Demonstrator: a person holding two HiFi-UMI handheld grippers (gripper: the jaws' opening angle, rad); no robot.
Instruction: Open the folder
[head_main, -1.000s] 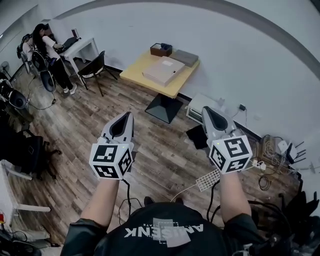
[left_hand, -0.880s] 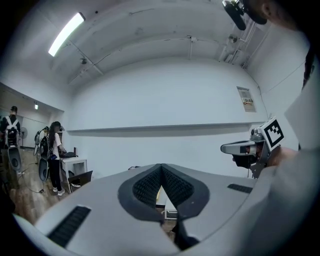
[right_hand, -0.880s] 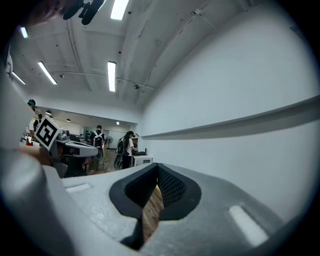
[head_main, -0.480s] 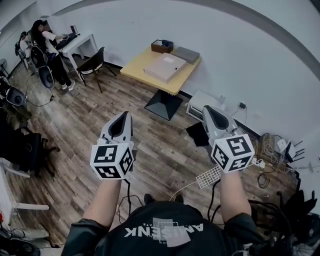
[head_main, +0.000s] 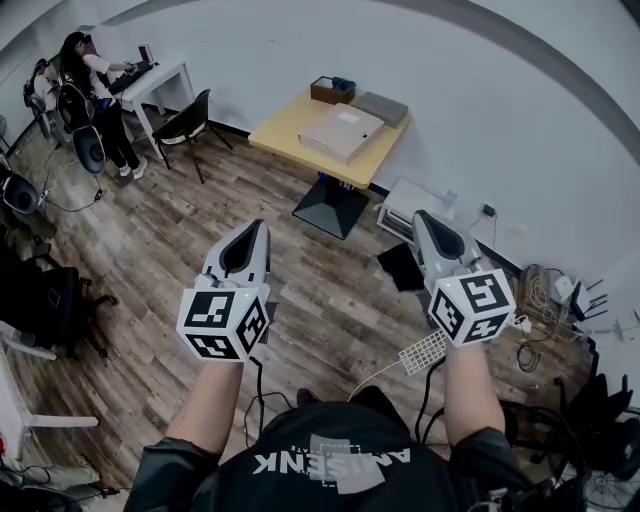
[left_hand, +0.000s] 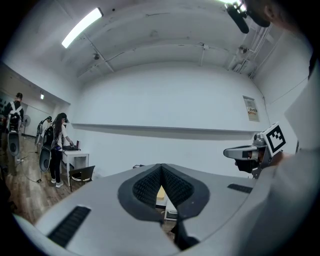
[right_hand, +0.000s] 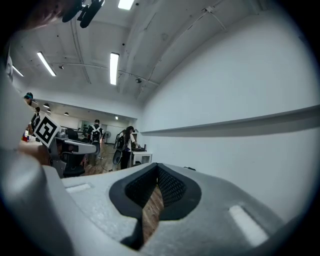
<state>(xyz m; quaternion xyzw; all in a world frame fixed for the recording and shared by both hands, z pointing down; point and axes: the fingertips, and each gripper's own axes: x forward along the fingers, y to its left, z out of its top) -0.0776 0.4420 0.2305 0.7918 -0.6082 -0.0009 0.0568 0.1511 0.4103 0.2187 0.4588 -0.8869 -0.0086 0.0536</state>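
Observation:
A flat beige folder (head_main: 342, 131) lies closed on a yellow table (head_main: 285, 140) far ahead by the white wall. My left gripper (head_main: 252, 228) and right gripper (head_main: 420, 215) are held level over the wood floor, well short of the table and side by side. Both are shut with nothing between the pads. In the left gripper view the left gripper (left_hand: 161, 167) has its jaws together, a sliver of the yellow table (left_hand: 161, 192) shows below them, and the right gripper (left_hand: 240, 151) is off to the right. The right gripper (right_hand: 156, 167) points along the floor beside the wall.
A brown box (head_main: 332, 91) and a grey flat item (head_main: 380, 107) share the table. A black chair (head_main: 186, 124) and a person (head_main: 88, 78) at a white desk stand to the left. A white unit (head_main: 405, 205), a black pad (head_main: 400, 266) and cables (head_main: 545, 290) lie along the right wall.
The view has crept forward over the floor toward the yellow table, and both grippers have advanced with it. Both stay shut and empty.

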